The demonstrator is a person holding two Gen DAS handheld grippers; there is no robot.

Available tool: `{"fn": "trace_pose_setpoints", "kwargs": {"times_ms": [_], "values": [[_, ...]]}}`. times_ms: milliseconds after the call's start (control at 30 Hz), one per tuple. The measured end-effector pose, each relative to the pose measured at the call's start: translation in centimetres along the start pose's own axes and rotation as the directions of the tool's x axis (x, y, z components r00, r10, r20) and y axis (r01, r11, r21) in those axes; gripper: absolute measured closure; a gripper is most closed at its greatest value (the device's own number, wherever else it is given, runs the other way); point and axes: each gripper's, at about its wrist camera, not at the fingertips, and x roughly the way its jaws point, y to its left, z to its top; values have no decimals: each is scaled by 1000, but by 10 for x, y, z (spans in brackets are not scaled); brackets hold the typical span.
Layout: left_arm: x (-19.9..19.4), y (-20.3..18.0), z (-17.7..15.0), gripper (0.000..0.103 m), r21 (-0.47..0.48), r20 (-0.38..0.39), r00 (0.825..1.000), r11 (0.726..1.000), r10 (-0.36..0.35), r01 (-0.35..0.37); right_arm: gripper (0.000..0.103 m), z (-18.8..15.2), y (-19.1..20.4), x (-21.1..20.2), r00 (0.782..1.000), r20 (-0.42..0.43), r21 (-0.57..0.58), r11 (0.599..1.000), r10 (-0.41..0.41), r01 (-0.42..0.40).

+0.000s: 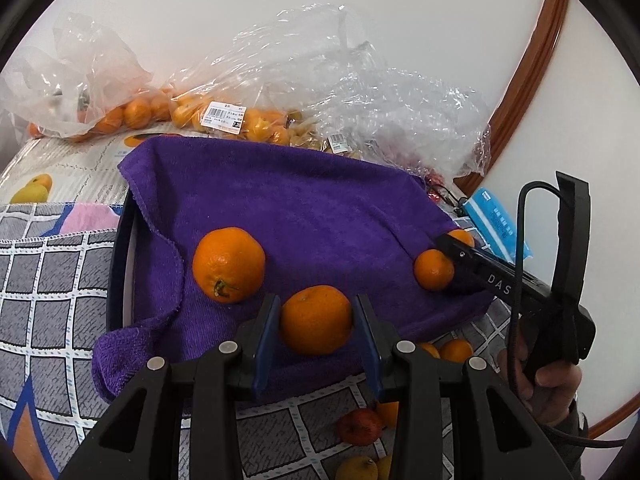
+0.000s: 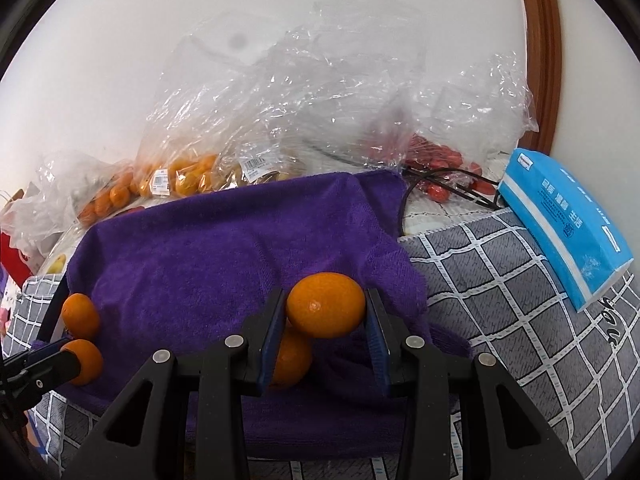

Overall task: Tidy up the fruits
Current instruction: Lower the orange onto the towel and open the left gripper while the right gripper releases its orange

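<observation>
A purple towel (image 1: 288, 216) lies over a dark tray on the table. My left gripper (image 1: 316, 320) is shut on an orange (image 1: 316, 320) just above the towel's near edge. A bigger orange (image 1: 228, 264) lies on the towel to its left. My right gripper (image 2: 326, 312) is shut on another orange (image 2: 326, 306) above the towel's right part, and it shows at the right of the left wrist view (image 1: 460, 240). One more orange (image 2: 290, 358) lies on the towel right under it; it also shows in the left wrist view (image 1: 434, 270). In the right wrist view the left gripper's orange (image 2: 84, 362) and the bigger orange (image 2: 80, 316) are at the left.
Clear plastic bags of small oranges (image 1: 224, 116) and red fruit (image 2: 436, 160) stand behind the towel by the wall. A blue tissue pack (image 2: 560, 232) lies at the right. Loose fruit (image 1: 360, 426) sits below the table edge. A grey checked cloth (image 2: 520, 300) covers the table.
</observation>
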Motion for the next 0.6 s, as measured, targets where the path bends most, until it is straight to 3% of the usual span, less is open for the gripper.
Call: {"fn": "trace_pose_setpoints", "kwargs": {"times_ms": [467,600], "values": [[3,-2,1,67,25,-7,1000,1000,19,-19,63,0,4,-1,1000,5,-21,1000,11,-11],[3,1,2,67,15,-9,1000,1000,11,-10,56,-1,11,-4,1000,9,-54,998,21,-20]]}}
